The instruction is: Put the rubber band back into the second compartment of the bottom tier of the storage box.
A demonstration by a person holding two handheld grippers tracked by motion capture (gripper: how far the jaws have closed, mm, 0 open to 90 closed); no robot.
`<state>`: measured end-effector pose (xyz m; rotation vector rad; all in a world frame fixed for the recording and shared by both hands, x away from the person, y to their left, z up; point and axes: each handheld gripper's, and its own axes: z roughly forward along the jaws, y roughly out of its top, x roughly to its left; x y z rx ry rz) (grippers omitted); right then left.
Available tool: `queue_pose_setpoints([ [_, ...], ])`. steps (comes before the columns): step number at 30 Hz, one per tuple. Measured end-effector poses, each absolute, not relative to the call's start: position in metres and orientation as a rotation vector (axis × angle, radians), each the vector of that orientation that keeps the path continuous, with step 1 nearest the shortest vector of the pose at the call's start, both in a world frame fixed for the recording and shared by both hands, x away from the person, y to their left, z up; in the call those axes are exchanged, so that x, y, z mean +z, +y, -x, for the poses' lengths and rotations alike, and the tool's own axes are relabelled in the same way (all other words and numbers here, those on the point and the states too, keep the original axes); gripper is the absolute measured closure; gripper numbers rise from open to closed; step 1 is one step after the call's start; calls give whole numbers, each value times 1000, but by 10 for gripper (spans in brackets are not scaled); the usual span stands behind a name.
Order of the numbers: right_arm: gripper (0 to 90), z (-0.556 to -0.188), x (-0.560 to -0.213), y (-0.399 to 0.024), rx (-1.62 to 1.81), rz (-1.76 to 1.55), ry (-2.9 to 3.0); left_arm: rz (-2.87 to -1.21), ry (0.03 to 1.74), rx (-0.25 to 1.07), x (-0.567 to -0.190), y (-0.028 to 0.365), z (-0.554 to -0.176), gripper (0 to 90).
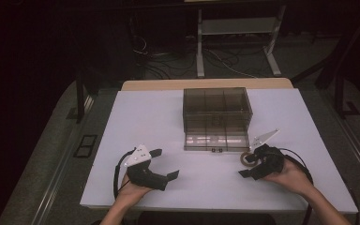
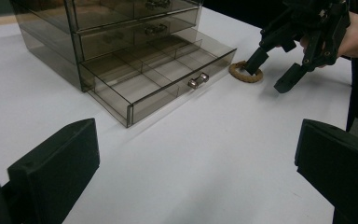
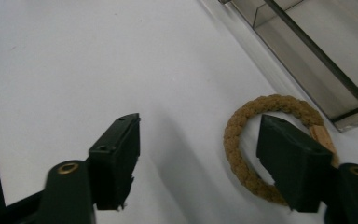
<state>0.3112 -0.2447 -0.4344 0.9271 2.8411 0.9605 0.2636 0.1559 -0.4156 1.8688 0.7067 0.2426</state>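
1. Right now the right gripper (image 1: 247,167) has one jaw tip set down inside the rope ring (image 3: 242,140) and the other out on bare table; the jaws stand apart and nothing is pinched yet. No earlier picture to compare.
2. Ring lies flat on the white table (image 1: 136,112), just beside the front right corner of the open bottom drawer (image 2: 168,79) of the smoky plastic drawer unit (image 1: 216,105).
3. Risk: closing like this could drag the ring sideways instead of clamping its cord; it looks light and may skate or flip.
4. Risk: a lift toward the drawer might clip the drawer's front wall or knob (image 2: 198,80), shoving the unit.
5. Left gripper (image 1: 167,163) sits wide open, empty, well apart to the left.
6. Room: broad bare table between the two grippers; the near edge lies close behind both hands.
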Motion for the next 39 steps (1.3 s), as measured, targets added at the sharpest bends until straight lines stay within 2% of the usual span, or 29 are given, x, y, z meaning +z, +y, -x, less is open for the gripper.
queue_pose_setpoints([
  [22, 657, -309, -436, -242, 907, -933, 2785, -1867, 704, 237, -416, 155, -264, 0],
  [34, 794, -308, -437, -241, 892, -905, 2778, -1870, 702, 237, -416, 155, -264, 0],
  [39, 817, -309, -437, -242, 898, -920, 2779, -1872, 702, 238, -416, 155, -264, 0],
])
